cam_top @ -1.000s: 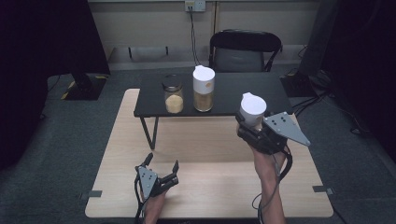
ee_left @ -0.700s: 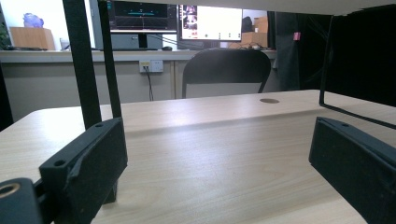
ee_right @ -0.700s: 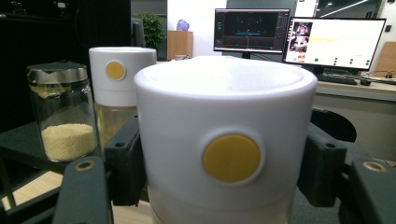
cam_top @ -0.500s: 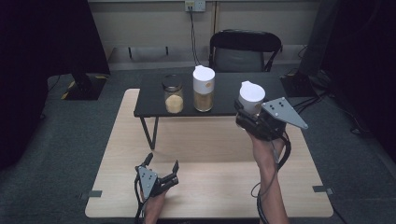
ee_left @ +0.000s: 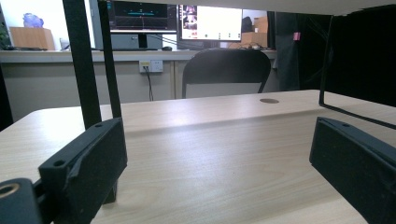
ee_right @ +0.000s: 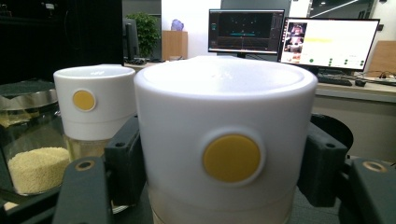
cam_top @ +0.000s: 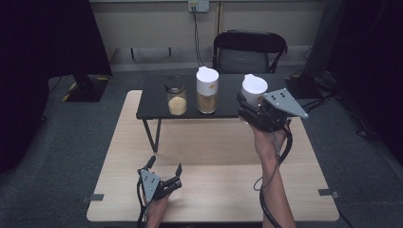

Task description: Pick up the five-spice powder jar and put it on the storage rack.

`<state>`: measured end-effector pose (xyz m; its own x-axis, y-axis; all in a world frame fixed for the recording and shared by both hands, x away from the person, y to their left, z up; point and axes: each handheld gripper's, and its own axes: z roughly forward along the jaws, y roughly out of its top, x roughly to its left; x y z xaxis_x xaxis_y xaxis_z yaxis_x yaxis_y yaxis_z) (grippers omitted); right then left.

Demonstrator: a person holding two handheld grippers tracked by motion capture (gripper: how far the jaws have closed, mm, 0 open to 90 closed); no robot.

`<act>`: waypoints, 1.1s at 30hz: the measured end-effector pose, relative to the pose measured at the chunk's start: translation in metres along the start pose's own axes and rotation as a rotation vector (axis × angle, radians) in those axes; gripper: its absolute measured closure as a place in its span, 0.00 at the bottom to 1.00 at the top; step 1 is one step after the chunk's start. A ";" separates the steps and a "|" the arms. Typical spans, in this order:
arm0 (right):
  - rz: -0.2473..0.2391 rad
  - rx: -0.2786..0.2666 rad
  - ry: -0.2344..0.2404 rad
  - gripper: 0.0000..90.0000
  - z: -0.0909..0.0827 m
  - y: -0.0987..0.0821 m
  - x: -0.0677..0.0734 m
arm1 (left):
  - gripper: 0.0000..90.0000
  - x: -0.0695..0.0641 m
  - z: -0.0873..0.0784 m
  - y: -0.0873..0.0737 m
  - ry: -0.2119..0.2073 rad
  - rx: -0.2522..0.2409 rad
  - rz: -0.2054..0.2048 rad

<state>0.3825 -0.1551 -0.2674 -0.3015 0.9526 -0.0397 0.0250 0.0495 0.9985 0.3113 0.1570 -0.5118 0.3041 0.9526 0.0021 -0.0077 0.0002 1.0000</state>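
- While the left gripper point(cam_top: 165, 173) is resting low on the pale wood-grain worktop point(cam_top: 214, 190) near the person's edge, its two black jaws are standing wide apart with bare worktop between them; it is sitting just where it was a second ago.
- Farther on, the right gripper point(cam_top: 251, 105) is clamping a white-lidded canister point(cam_top: 253, 89), its pads pressing on either side just beneath the lid.
- That canister is standing upright, long axis vertical, lid uppermost; in the right gripper view the round yellow dot on the lid's wall point(ee_right: 231, 157) is facing the camera.
- Compared with a second ago, the right gripper and its canister are sitting farther from the person and a little leftward, now at the near right edge of the black raised shelf point(cam_top: 152, 102); whether the canister is touching the shelf is hard to tell.
- The lid is smooth, matt white and cylindrical.
- On the shelf beyond, a second white-lidded canister point(cam_top: 207, 90) with a clear body of tan contents is standing upright, well apart from the held one.
- Left of it, a squat glass jar point(cam_top: 175, 95) with a metal rim is holding pale yellow grains.
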 end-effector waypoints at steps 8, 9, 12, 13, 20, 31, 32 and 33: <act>0.013 0.008 -0.004 0.34 0.013 0.001 -0.003 | 0.04 0.000 0.000 0.000 0.000 0.000 0.000; 0.012 0.008 -0.005 0.34 0.014 0.001 -0.003 | 0.04 0.000 0.000 0.000 0.000 0.000 0.000; 0.013 0.003 -0.007 0.34 0.020 0.000 -0.003 | 0.04 0.000 0.000 0.000 -0.001 0.001 0.002; 0.015 0.003 -0.007 0.34 0.022 0.000 -0.004 | 0.04 0.000 0.000 0.000 -0.002 0.001 0.002; 0.015 0.004 -0.015 0.34 0.035 -0.002 -0.007 | 0.04 0.000 0.000 0.000 -0.002 0.001 0.001; 0.022 0.020 -0.021 0.34 0.054 -0.008 -0.007 | 0.04 0.000 -0.001 0.000 -0.003 0.000 0.000; 0.027 0.027 -0.018 0.34 0.055 -0.008 -0.008 | 0.04 0.000 0.000 0.000 -0.003 0.000 0.000; 0.033 0.032 -0.017 0.34 0.056 -0.009 -0.008 | 0.04 0.000 0.000 0.000 -0.003 0.000 0.000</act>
<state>0.4381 -0.1465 -0.2779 -0.2838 0.9588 -0.0077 0.0649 0.0273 0.9975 0.3108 0.1571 -0.5118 0.3071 0.9517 0.0019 -0.0075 0.0005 1.0000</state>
